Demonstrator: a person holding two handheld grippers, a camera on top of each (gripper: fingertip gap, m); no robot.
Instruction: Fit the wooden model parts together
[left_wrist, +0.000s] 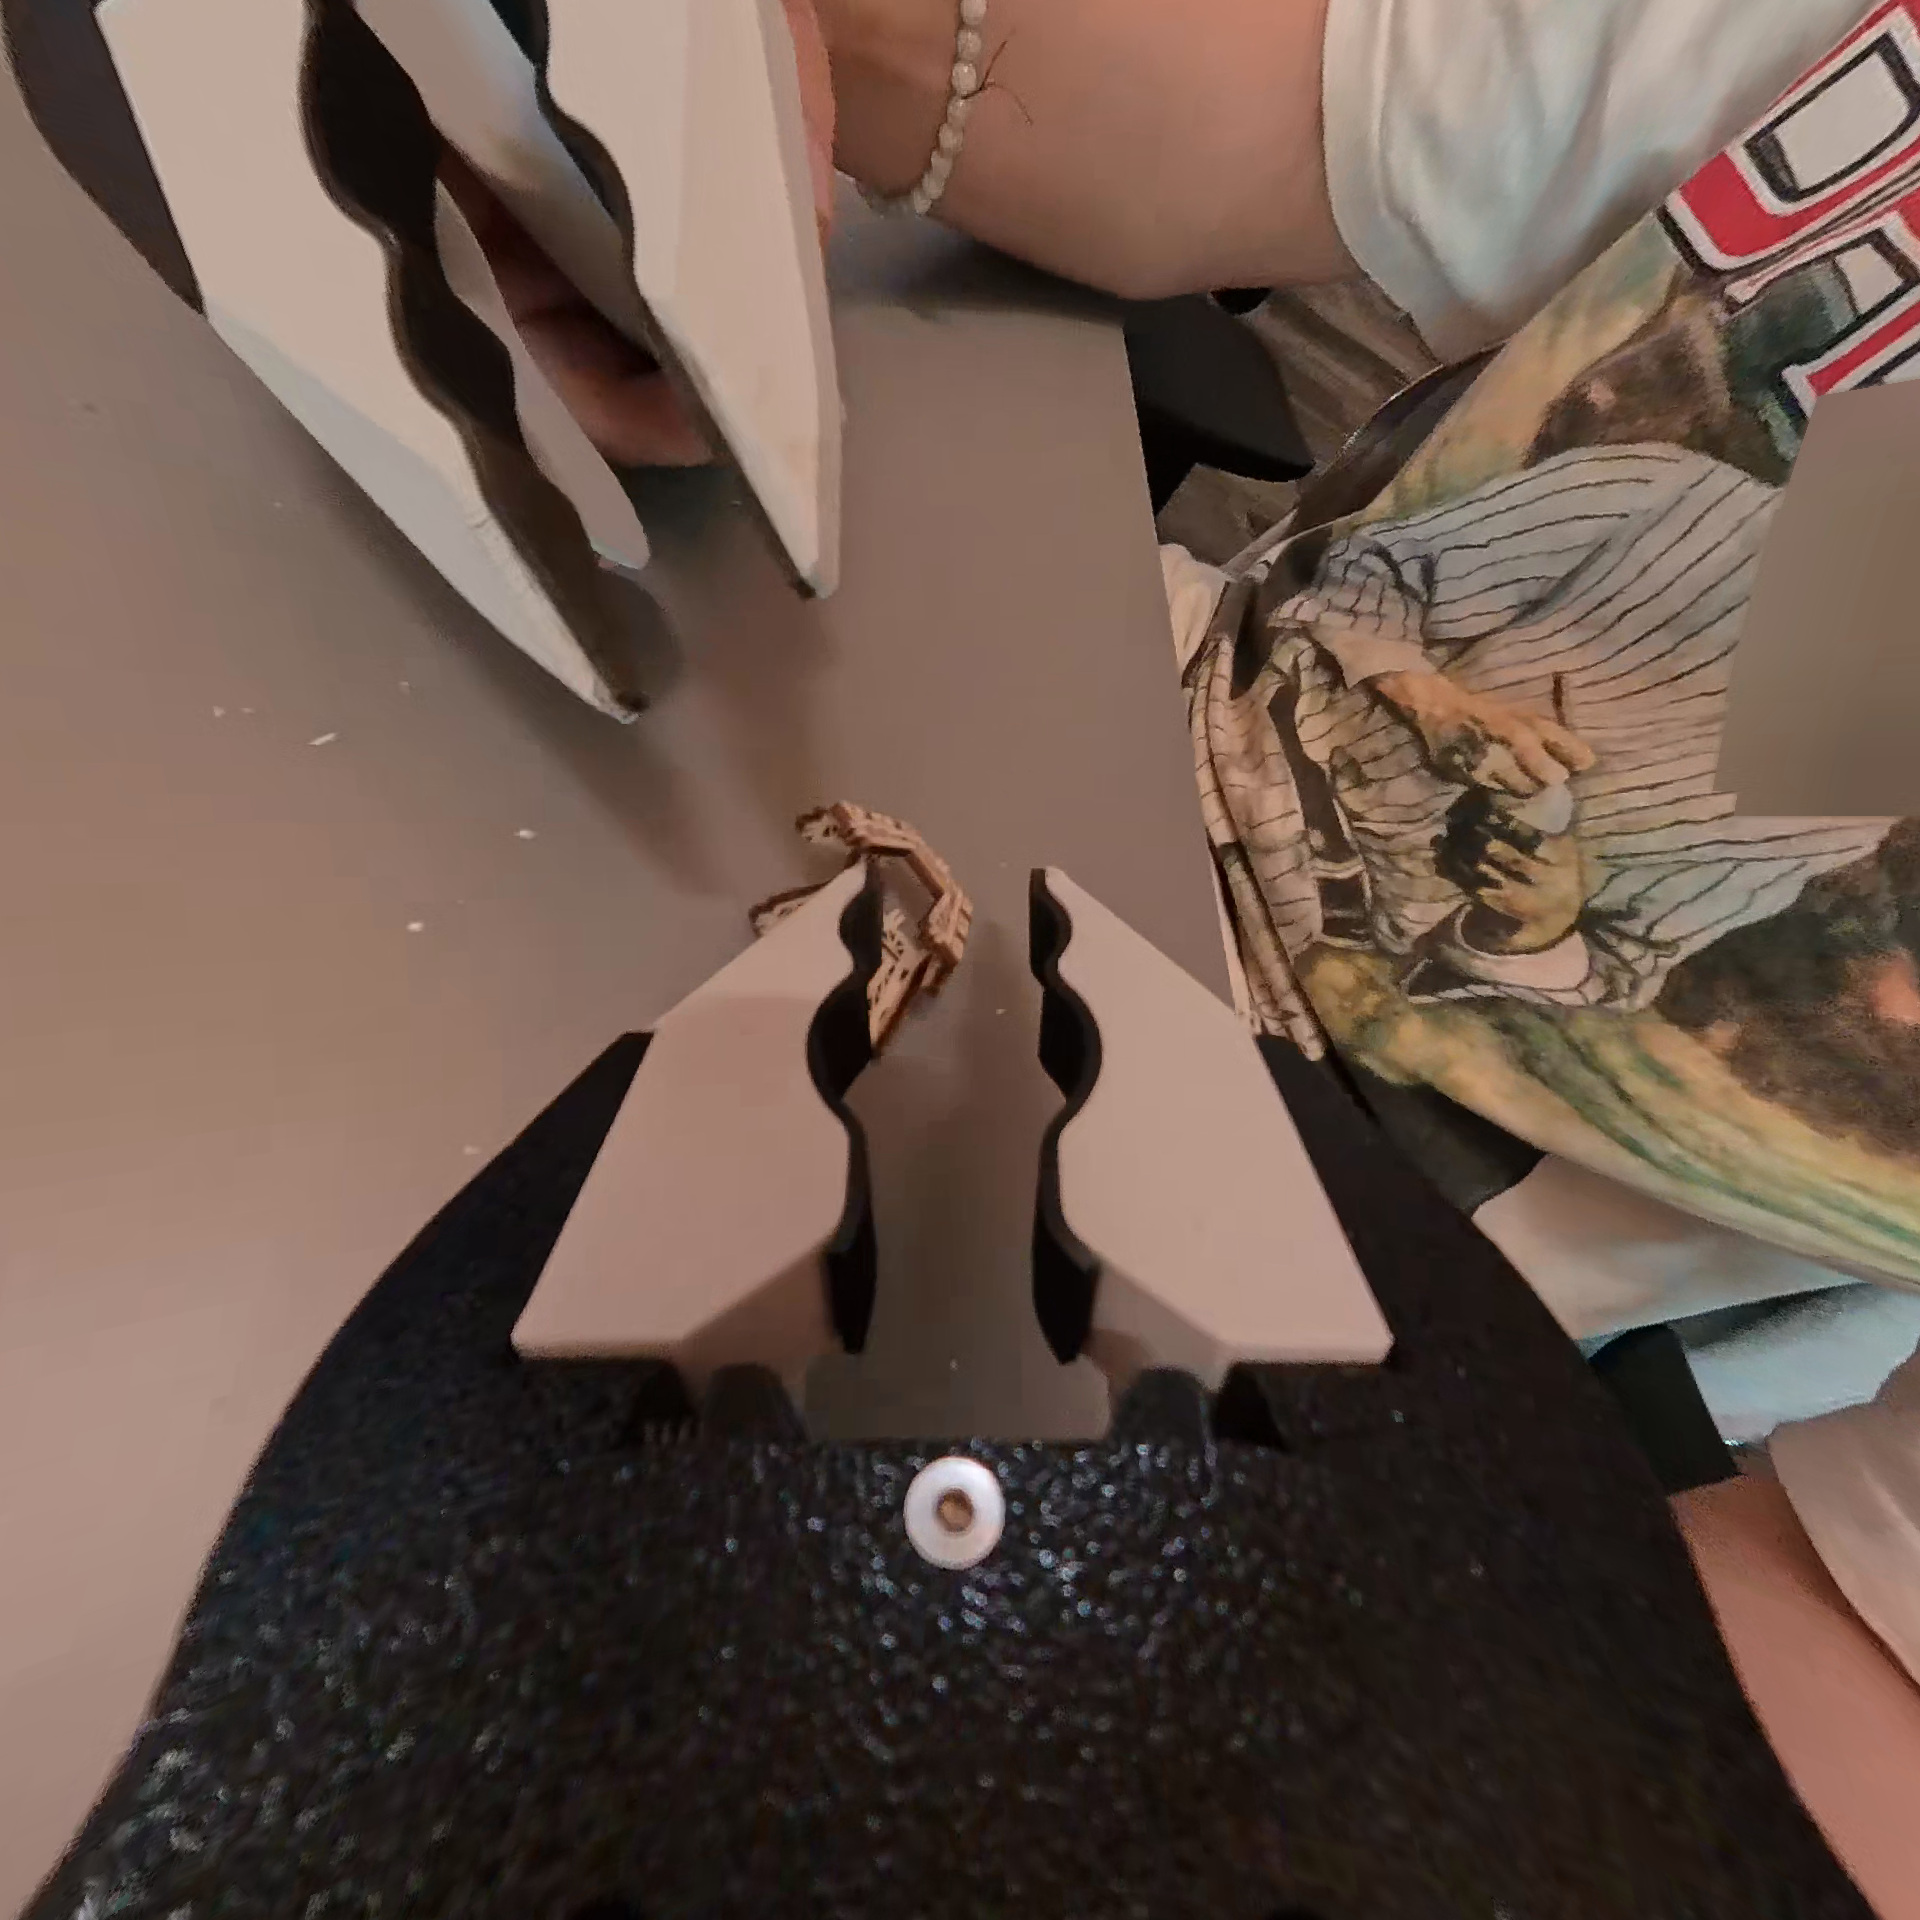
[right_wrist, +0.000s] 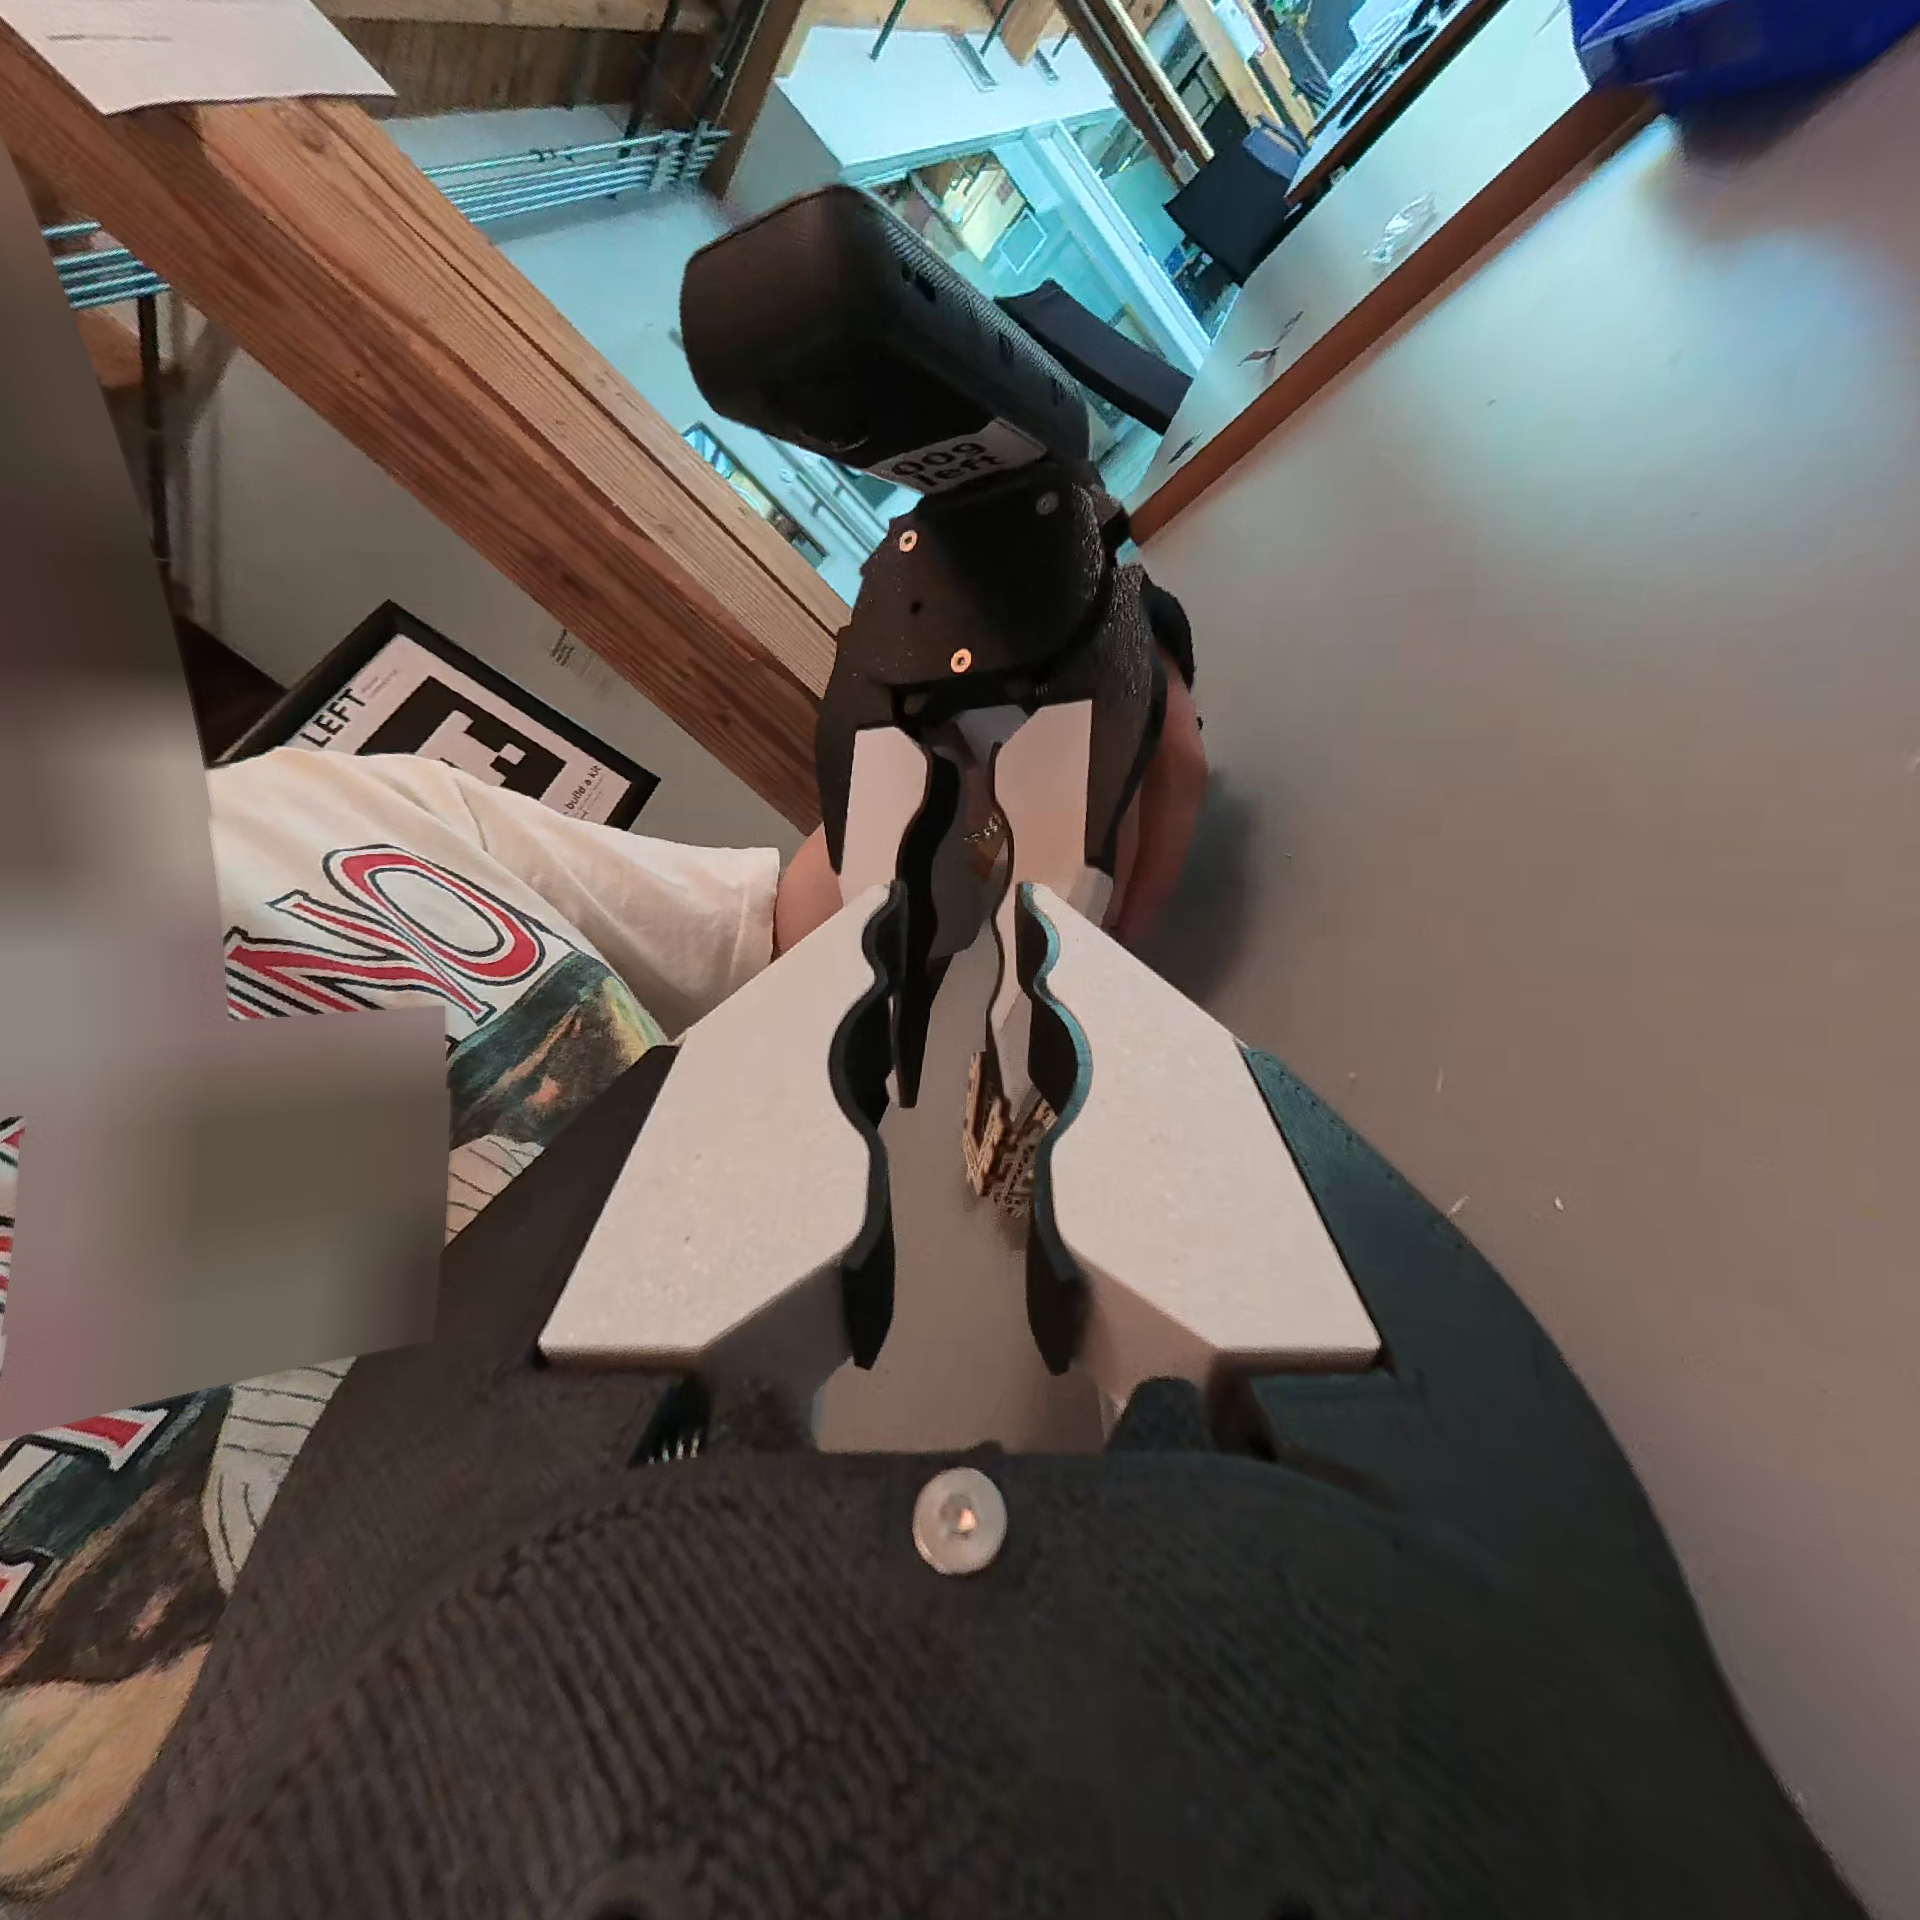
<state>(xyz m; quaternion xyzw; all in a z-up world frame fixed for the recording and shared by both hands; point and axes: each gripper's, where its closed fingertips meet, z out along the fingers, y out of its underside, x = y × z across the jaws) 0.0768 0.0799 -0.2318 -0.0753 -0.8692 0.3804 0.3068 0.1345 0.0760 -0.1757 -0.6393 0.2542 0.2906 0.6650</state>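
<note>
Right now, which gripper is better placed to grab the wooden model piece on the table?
Left. The left gripper is open, fingers straddling the wooden model piece, which lies on the grey table against its left finger. The right gripper is also open but hangs farther back, clear of the piece.

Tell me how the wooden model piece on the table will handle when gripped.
The wooden model piece looks thin, laser-cut and openwork, so probably light and stiff, yet apt to snap under a hard squeeze. It lies flat on the grey table, so it likely slides, not rolls.
</note>
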